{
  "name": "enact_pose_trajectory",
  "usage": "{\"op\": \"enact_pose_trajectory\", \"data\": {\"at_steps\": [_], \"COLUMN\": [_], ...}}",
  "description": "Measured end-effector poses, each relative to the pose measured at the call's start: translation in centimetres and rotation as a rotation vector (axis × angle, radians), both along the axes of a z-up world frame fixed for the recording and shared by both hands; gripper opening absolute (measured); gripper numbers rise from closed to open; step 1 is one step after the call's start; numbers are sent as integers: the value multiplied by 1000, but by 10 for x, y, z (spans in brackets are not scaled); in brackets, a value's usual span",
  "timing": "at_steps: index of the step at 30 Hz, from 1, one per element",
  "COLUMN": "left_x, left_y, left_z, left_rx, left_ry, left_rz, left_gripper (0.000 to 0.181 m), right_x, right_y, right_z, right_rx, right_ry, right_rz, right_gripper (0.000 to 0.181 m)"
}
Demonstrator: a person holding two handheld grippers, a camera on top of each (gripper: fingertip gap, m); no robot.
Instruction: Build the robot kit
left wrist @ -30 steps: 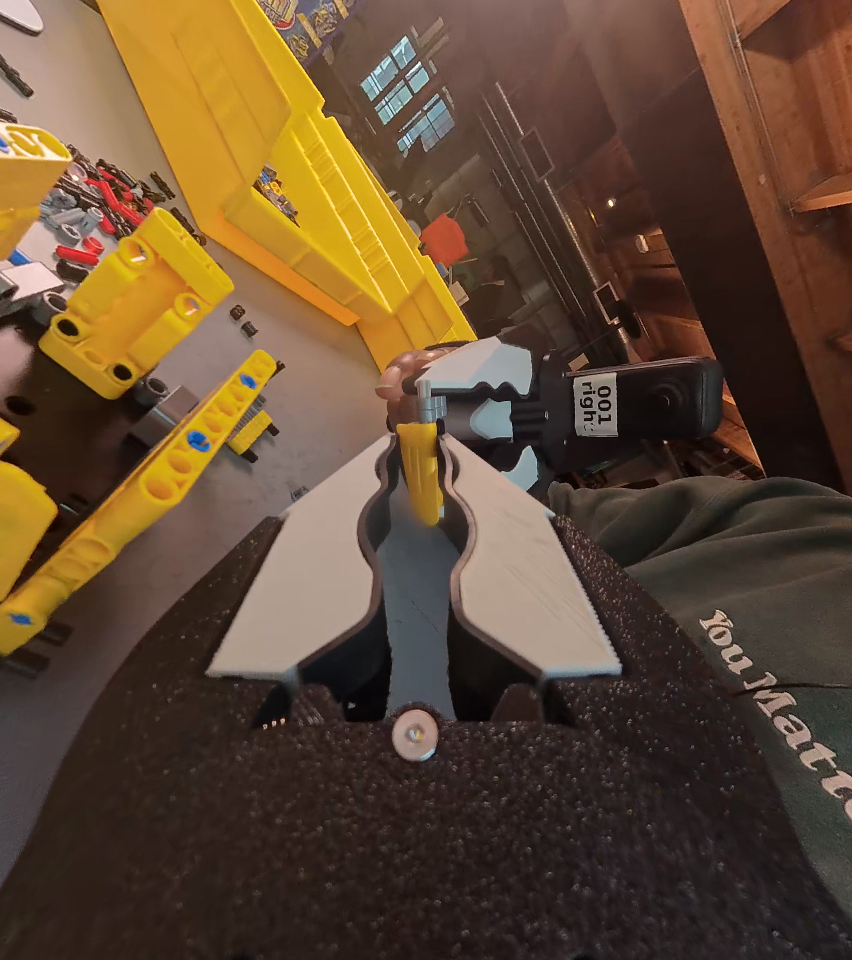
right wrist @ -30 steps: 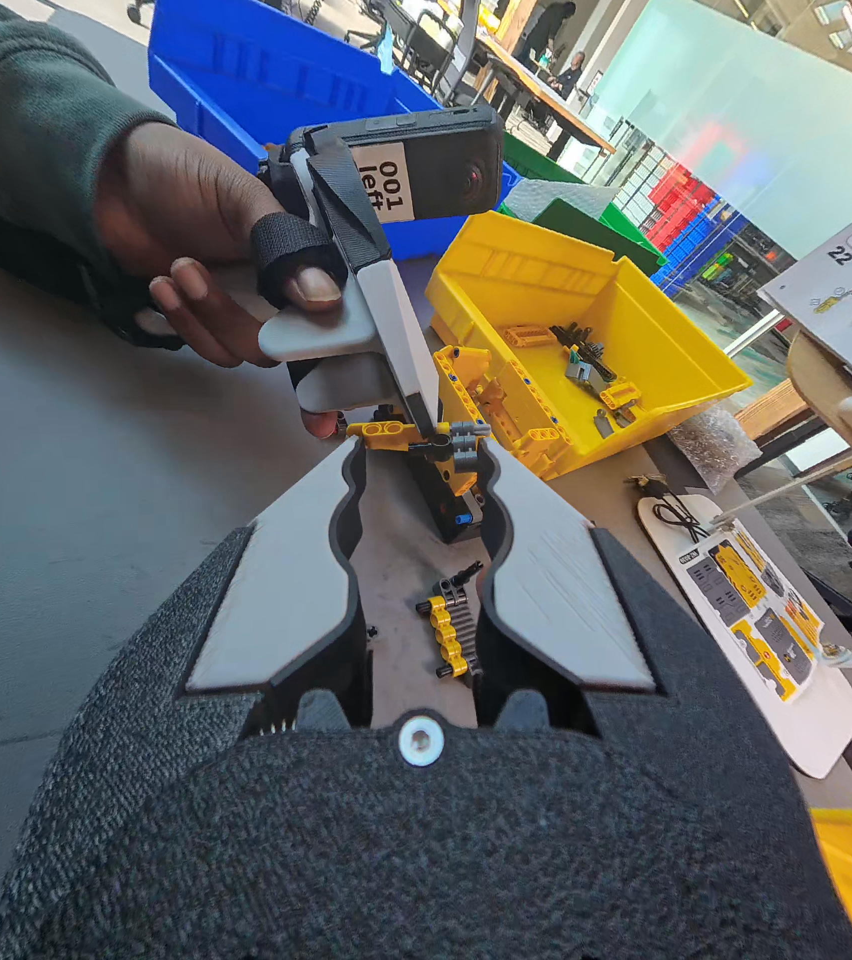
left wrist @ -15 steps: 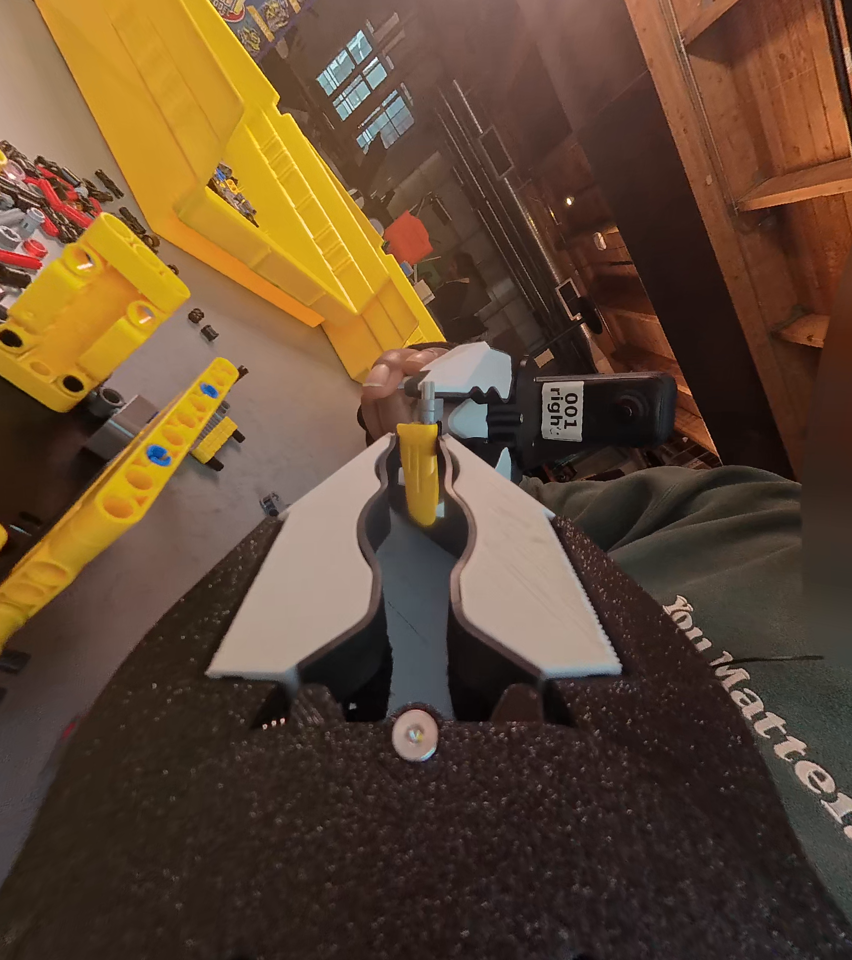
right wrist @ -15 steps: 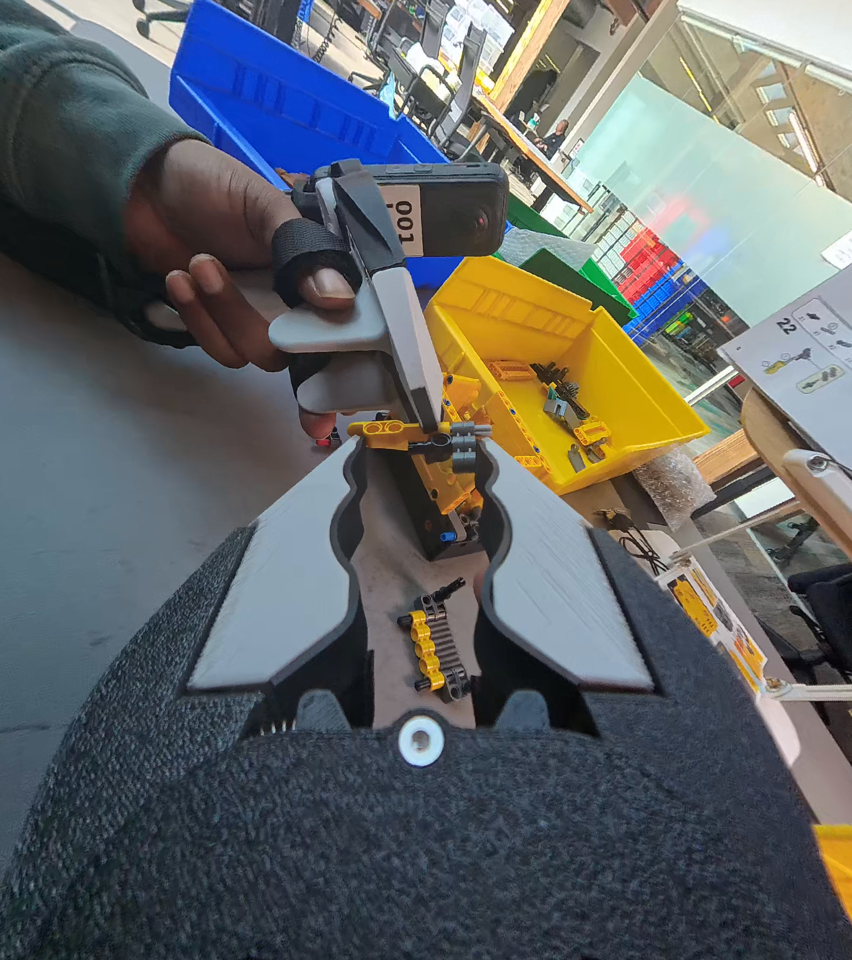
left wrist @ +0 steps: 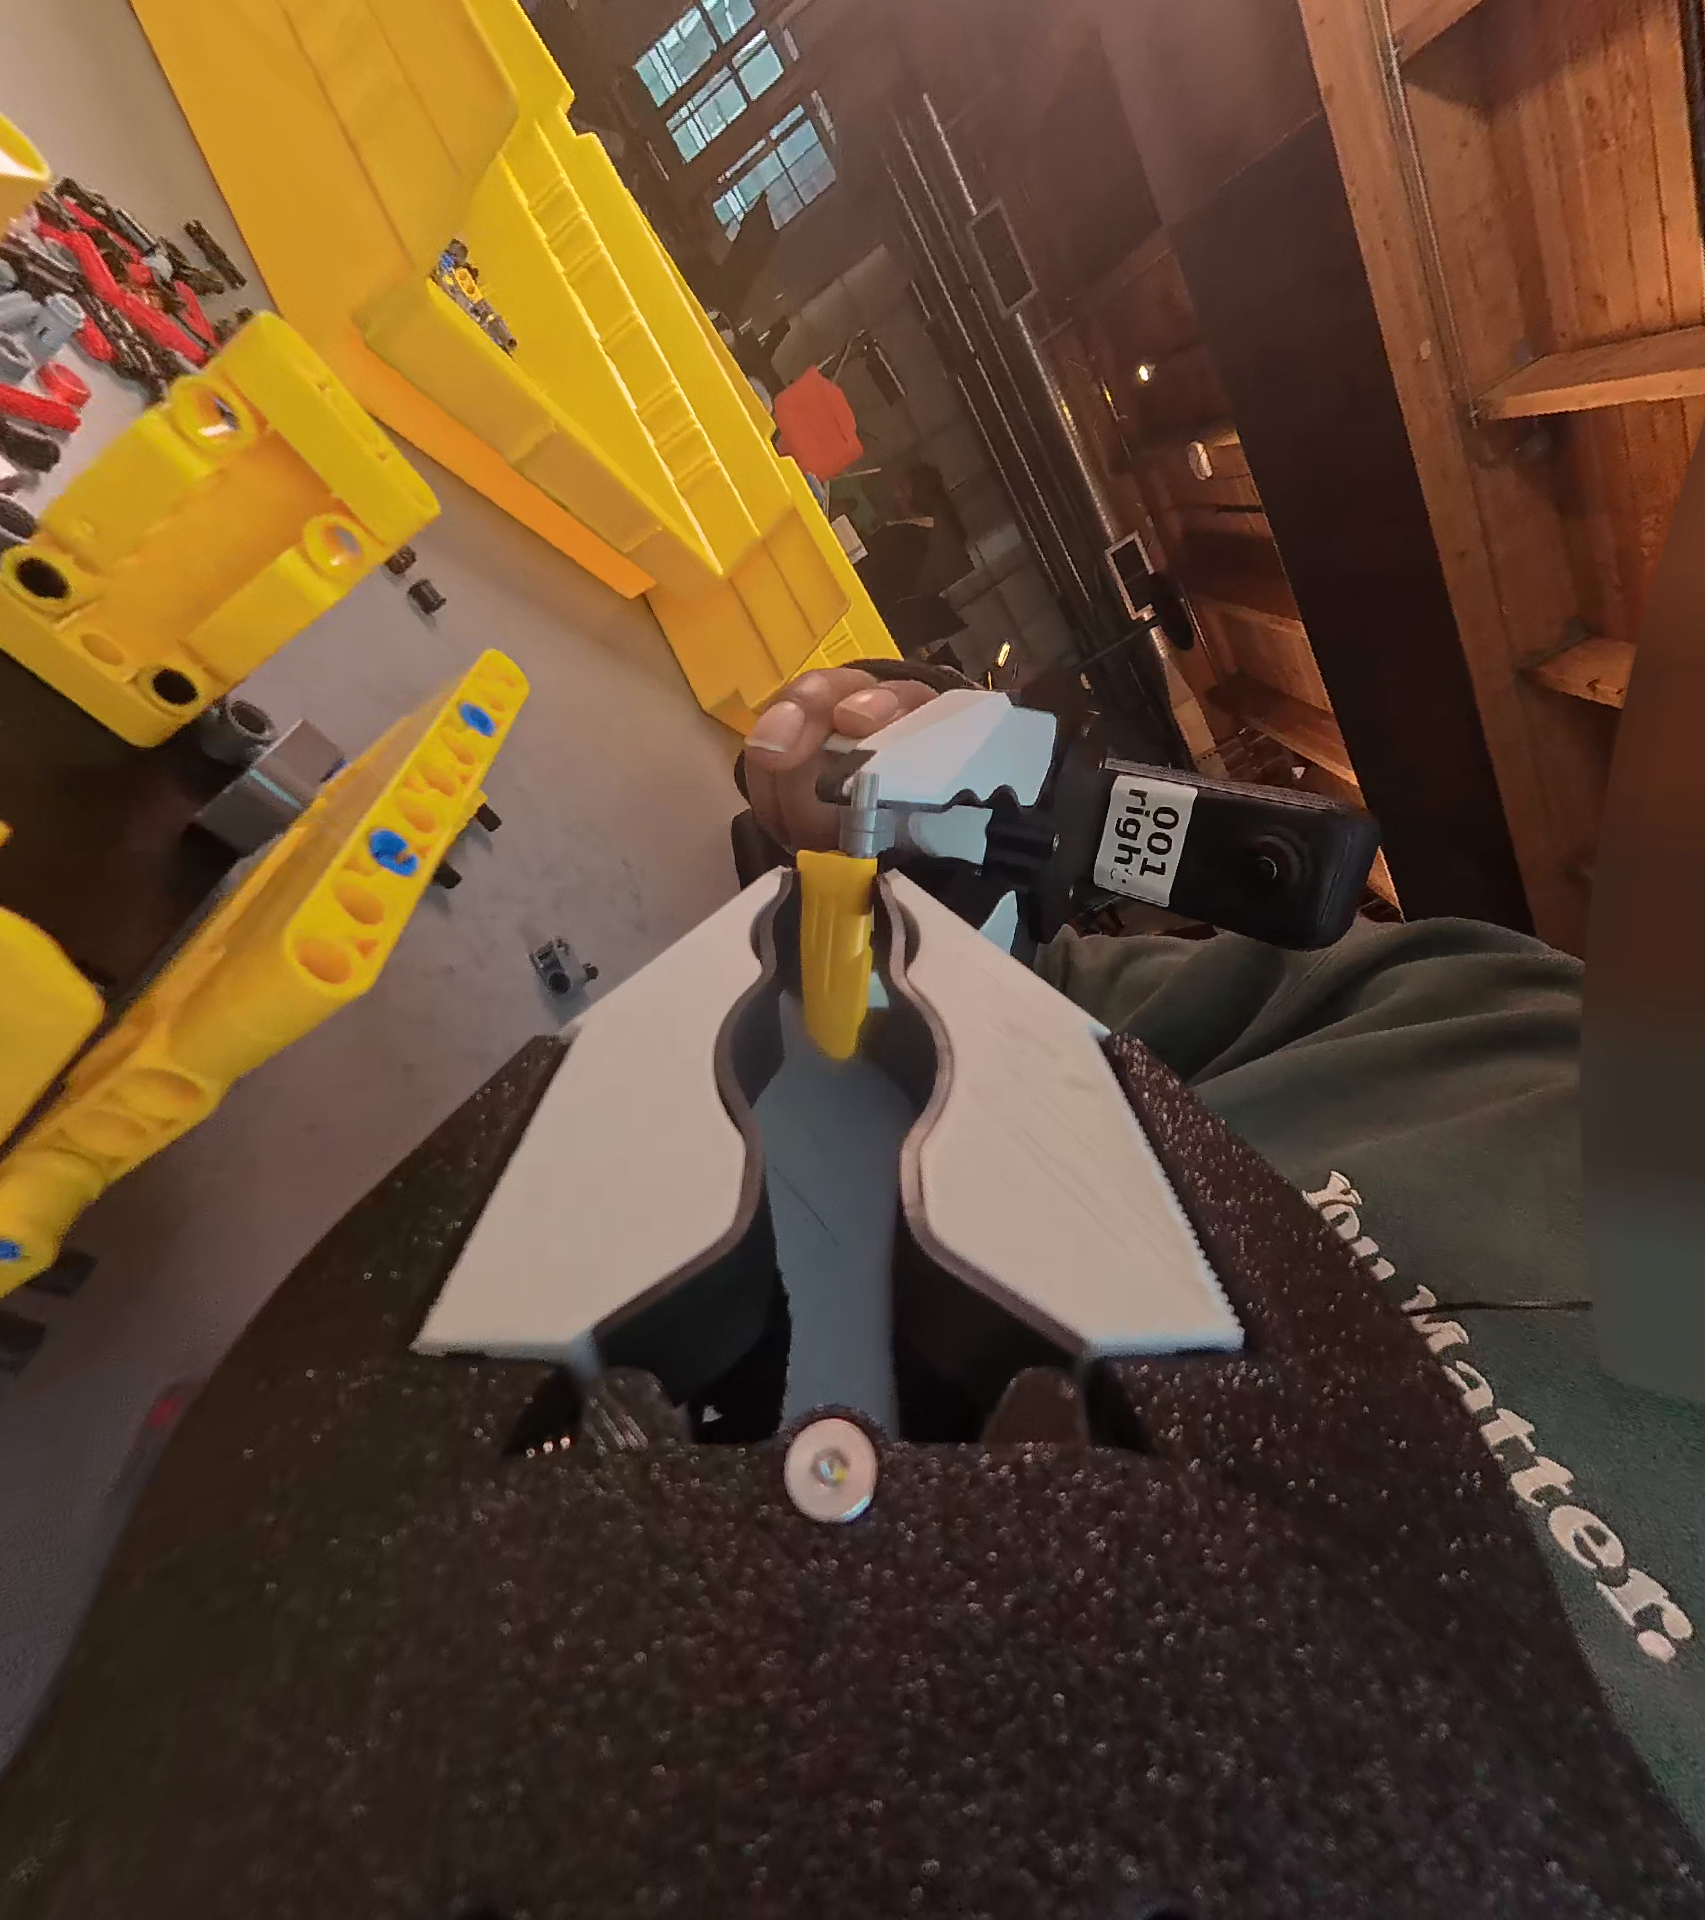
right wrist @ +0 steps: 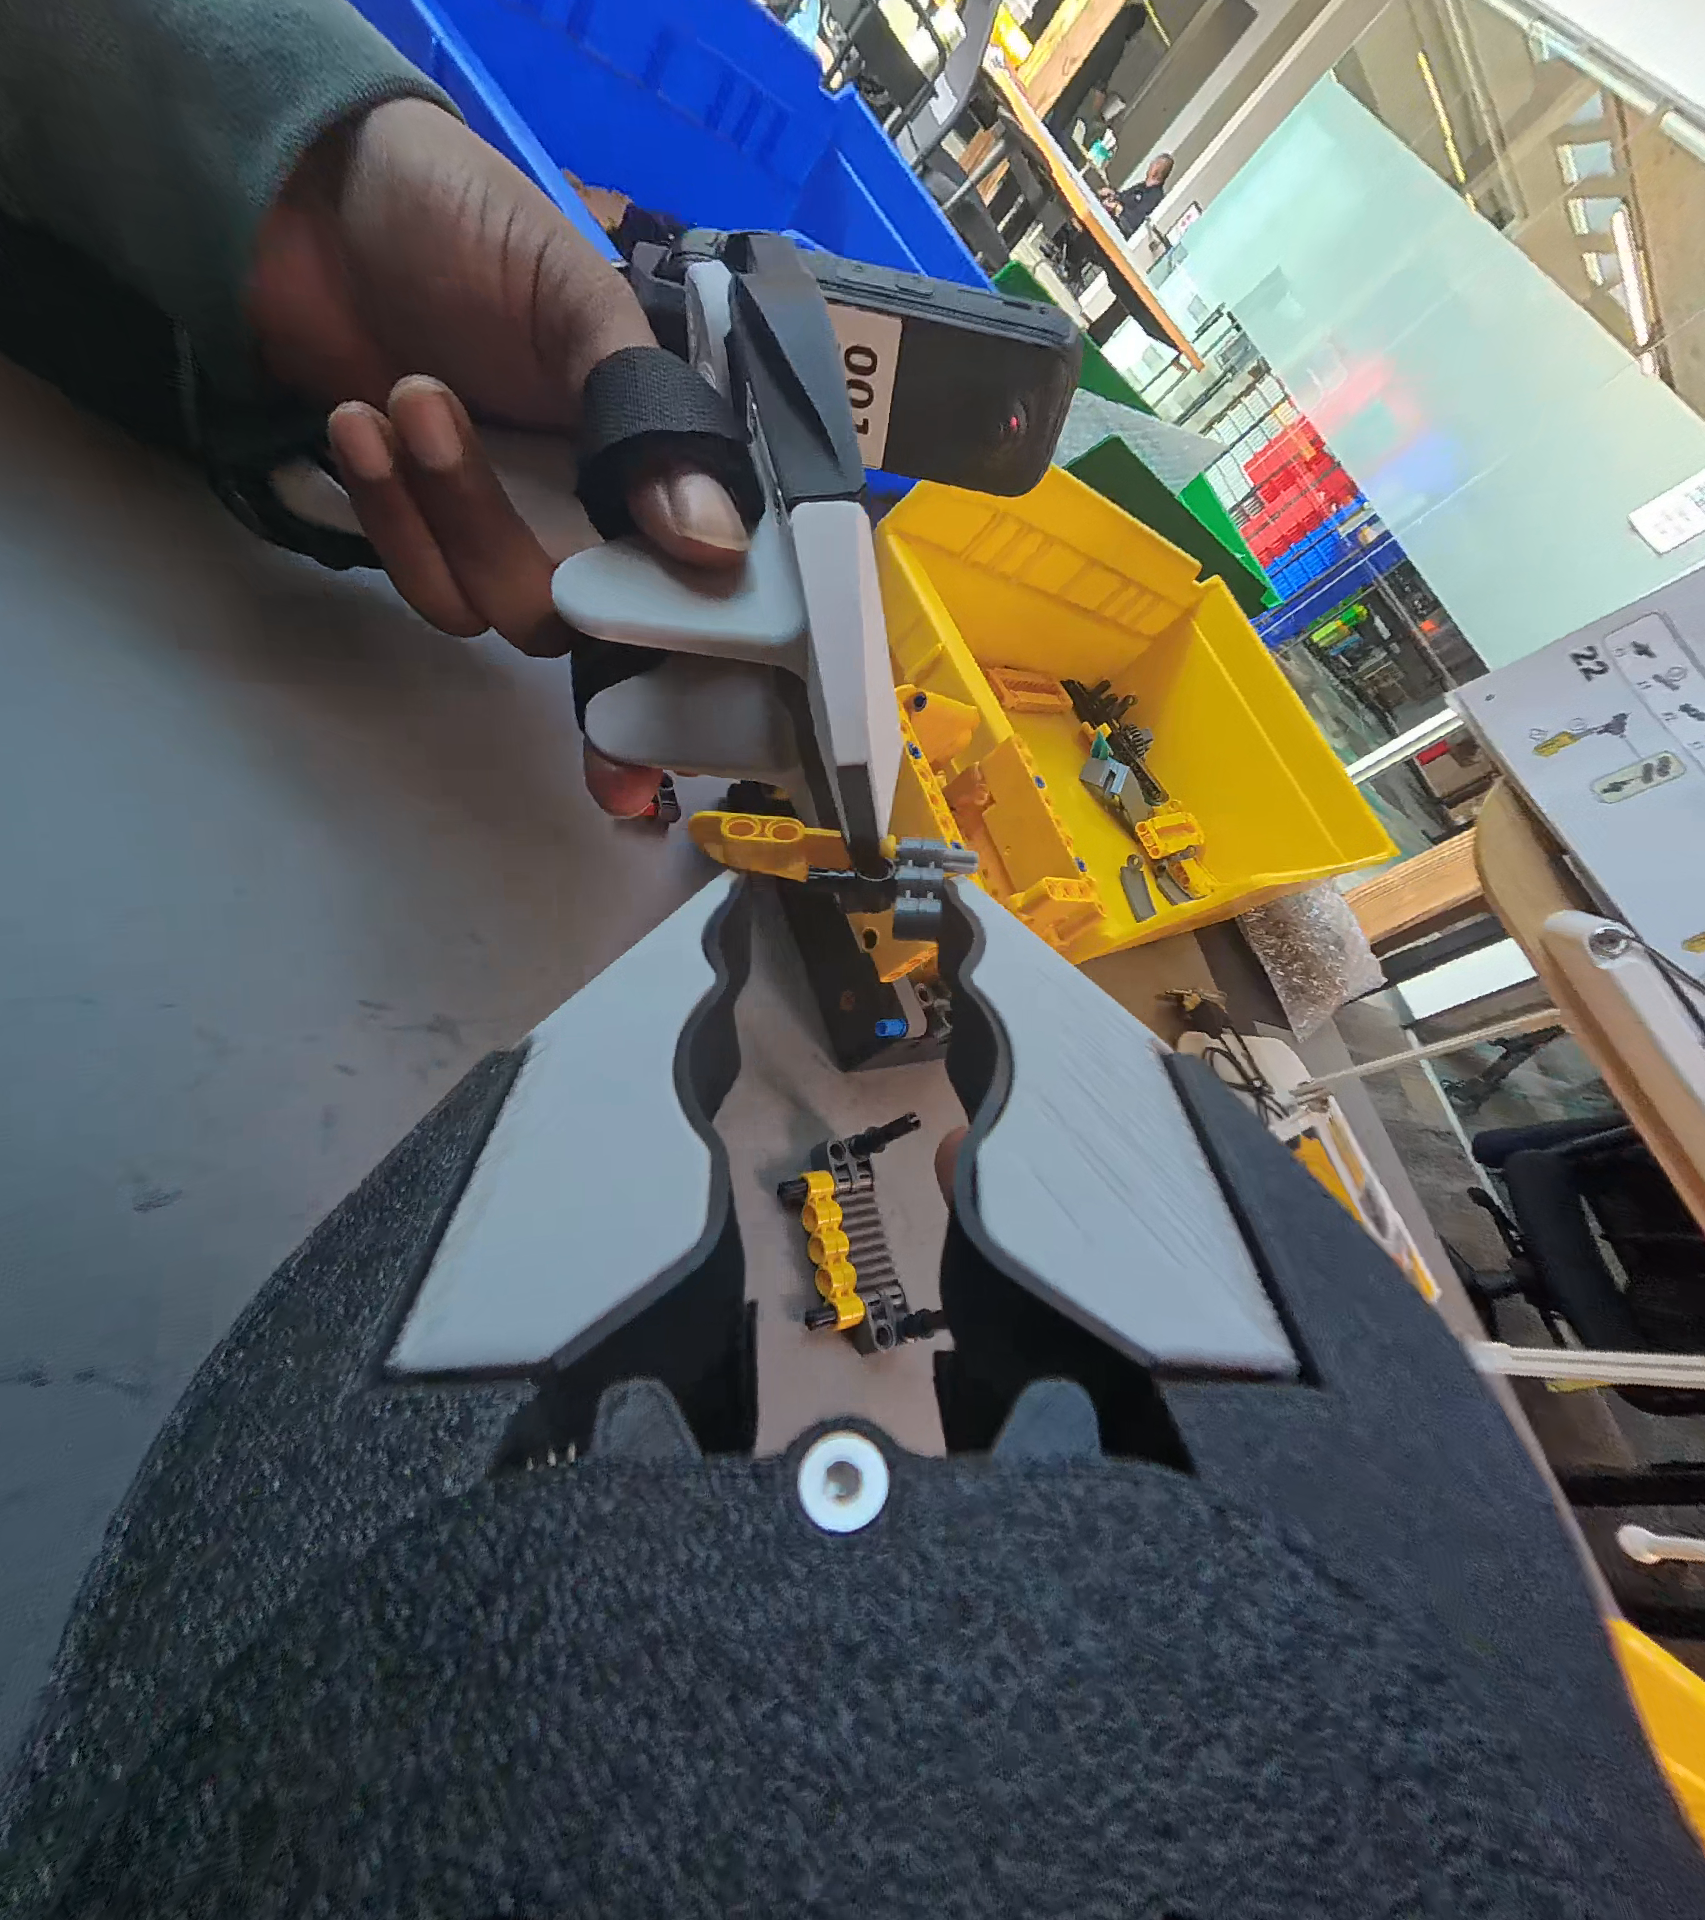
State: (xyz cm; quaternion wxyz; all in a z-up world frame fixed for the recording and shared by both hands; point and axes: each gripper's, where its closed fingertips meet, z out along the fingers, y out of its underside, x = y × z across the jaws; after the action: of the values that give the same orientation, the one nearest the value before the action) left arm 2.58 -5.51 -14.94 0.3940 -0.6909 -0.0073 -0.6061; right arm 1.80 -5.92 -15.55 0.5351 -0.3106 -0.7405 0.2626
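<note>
**A:** What is the left gripper (left wrist: pixel 832 894) carrying?

**B:** It is pinching a short yellow Technic beam (left wrist: pixel 835 956) between nearly closed tips. The beam's long axis is running out along the fingers, and a grey pin connector (left wrist: pixel 863 805) is sitting on its far end.

**A:** And the right gripper (right wrist: pixel 843 888)?

**B:** It is facing the left one head-on, so the beam is lying crosswise at its tips. Its jaws are standing at a narrow-to-middling gap around the grey connector, which is touching one finger. I cannot tell whether they are squeezing it.

**A:** What is lying beneath?

**B:** A small yellow-and-grey assembly (right wrist: pixel 848 1236) is resting on the grey table (right wrist: pixel 152 831), with a black block (right wrist: pixel 858 997) just past it.

**A:** Farther off?

**B:** A long yellow beam (left wrist: pixel 328 914) and a yellow panel (left wrist: pixel 204 520) are lying to the left gripper's left. A yellow bin (right wrist: pixel 1243 707) of loose parts is sitting beyond the right gripper.

**A:** Any writing?

**B:** Each camera is wearing a white sticker, the green sleeve (left wrist: pixel 1450 1299) is bearing pale lettering, and an instruction sheet (right wrist: pixel 1679 748) is showing numbered steps.
</note>
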Motion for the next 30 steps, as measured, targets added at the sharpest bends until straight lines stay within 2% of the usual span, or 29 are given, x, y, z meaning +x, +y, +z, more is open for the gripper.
{"op": "enact_pose_trajectory", "data": {"at_steps": [3, 6, 8, 30], "left_x": [-2, -2, 0, 8], "left_y": [1, 1, 1, -1], "left_z": [0, -1, -4, -22], "left_rx": [-9, -11, -21, -77], "left_ry": [-10, -14, -11, 4], "left_rz": [6, 6, -2, -57], "left_gripper": [12, 12, 11, 12], "right_x": [-1, -2, -2, 6], "right_y": [-1, 1, 4, -3], "right_z": [-2, 0, -1, -24], "right_rx": [-18, -27, 7, 86], "right_ry": [-19, -12, -8, -130], "right_rz": [-3, -26, -41, 1], "right_gripper": [41, 34, 23, 22]}}
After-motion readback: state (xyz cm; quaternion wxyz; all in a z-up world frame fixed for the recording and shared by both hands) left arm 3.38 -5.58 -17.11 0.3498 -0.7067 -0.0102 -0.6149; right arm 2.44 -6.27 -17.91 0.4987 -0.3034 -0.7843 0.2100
